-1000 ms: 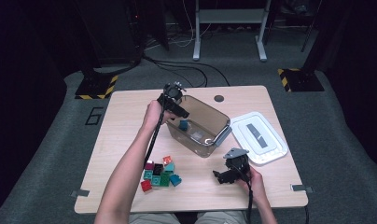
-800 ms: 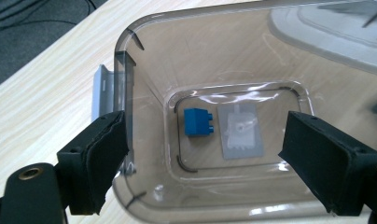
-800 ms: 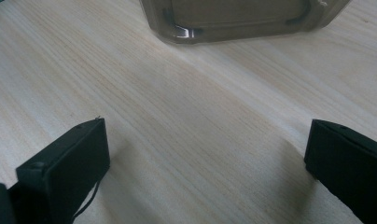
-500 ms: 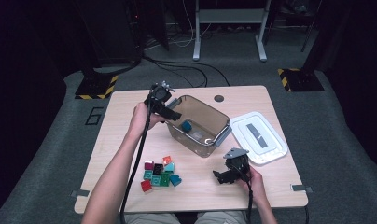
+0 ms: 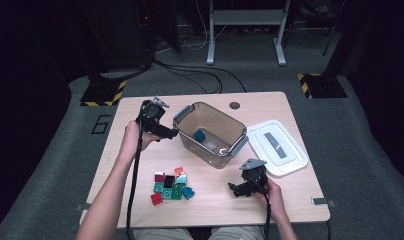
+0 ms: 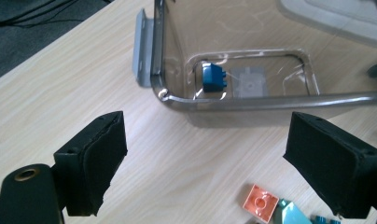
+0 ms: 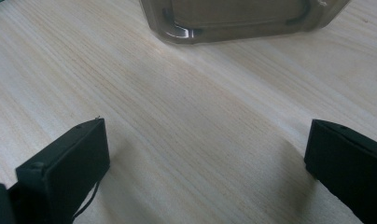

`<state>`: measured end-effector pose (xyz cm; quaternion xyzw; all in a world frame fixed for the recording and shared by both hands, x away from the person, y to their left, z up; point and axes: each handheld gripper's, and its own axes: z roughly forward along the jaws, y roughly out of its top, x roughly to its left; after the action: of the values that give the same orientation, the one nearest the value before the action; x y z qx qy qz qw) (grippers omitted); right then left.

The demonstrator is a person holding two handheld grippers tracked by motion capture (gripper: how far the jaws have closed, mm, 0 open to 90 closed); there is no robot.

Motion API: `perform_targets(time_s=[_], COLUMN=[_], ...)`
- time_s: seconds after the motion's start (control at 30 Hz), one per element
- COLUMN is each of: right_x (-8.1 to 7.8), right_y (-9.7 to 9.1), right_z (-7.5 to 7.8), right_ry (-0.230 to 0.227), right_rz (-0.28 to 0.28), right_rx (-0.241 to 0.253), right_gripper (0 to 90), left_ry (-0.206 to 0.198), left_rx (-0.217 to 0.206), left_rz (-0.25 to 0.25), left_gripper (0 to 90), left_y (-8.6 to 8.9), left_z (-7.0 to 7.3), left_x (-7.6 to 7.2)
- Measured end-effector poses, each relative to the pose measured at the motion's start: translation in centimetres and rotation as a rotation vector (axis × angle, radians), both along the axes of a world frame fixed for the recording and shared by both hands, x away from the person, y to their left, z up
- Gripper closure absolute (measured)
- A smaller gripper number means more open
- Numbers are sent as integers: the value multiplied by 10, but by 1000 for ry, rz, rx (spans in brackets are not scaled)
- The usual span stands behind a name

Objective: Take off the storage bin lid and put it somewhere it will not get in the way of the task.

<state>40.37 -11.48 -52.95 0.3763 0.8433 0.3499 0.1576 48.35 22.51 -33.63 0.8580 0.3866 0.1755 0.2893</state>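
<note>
A clear plastic bin (image 5: 186, 111) stands mid-table with one blue brick (image 5: 200, 135) lying on its floor; the left gripper view looks in through the bin's wall (image 6: 233, 100) at that blue brick (image 6: 213, 78). My left gripper (image 5: 172, 134) hovers just left of the bin, jaws pointing at it. Its jaws have just been opening and stand wide with nothing between them (image 6: 205, 172). A pile of coloured bricks (image 5: 171, 186) lies near the front. My right gripper (image 5: 235, 190) rests low at the front right, open and empty over bare wood (image 7: 205, 163).
The bin's white lid (image 5: 277, 147) lies flat at the right of the table. An orange brick (image 6: 260, 204) from the pile sits just below the left jaws. Cables trail from both grippers toward the front edge.
My left hand has drawn back leftward from over the bin to beside its left end, jaws empty. The blue brick stays in the bin. The right hand has not moved.
</note>
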Motion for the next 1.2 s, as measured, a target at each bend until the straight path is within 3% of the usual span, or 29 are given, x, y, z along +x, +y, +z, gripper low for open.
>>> perform_targets(time_s=[0.63,0.83,1.03,1.2], right_x=[0,0,0,0], right_y=[0,0,0,0], right_z=[0,0,0,0], right_ry=[-2,0,-2,-2], right_rz=[2,0,2,2], right_rx=[-1,0,-1,-1], right_gripper=[0,0,0,0], left_ry=[34,67,130,156], left_rx=[5,15,40,46], left_rz=[56,69,64,69], left_gripper=[98,94,94,94], left_y=[35,40,43,45], left_z=[-41,-69,-100,-115], left_x=[-25,-31,-37,-42])
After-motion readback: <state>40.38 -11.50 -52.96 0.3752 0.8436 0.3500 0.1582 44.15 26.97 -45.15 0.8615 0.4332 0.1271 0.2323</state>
